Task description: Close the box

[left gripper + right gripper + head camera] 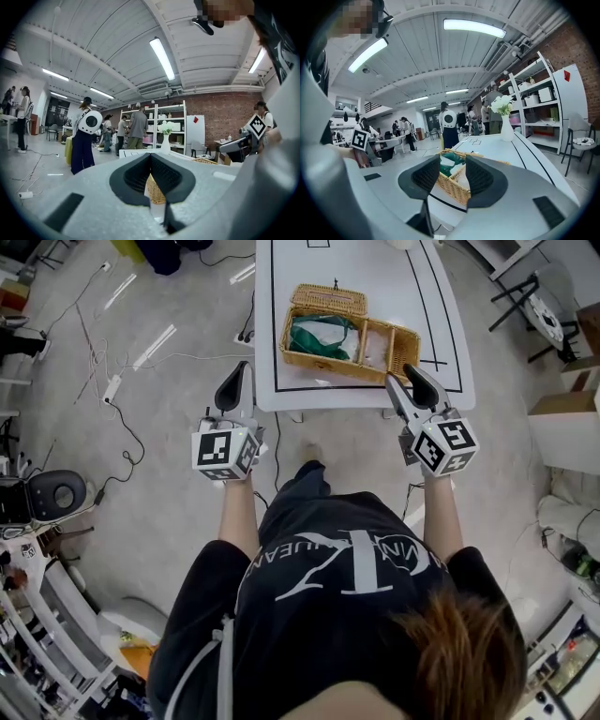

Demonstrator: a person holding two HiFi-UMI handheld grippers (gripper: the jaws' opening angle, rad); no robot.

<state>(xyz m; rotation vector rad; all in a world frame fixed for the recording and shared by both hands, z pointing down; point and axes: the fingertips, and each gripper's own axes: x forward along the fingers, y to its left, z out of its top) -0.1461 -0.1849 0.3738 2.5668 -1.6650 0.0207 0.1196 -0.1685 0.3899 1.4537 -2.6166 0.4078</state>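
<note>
The box, a wicker one, sits on the white worktop close to its near edge, with its lid folded open at the far side. A divider splits the inside in two: the left part holds a green cloth, the right part something pale that I cannot make out. The left gripper hangs just off the worktop's near edge, well left of the box, pointing about level. In the left gripper view its fingers meet at the tips, with nothing clamped and a strip of the wicker showing through the gap behind them. The right gripper is tilted slightly down at the box's near right corner, its fingers apart and empty. One fingertip lies very near the wicker, but whether it touches I cannot tell. In the right gripper view the box shows between the fingers, beyond them, with a white vase farther back on the worktop.
</note>
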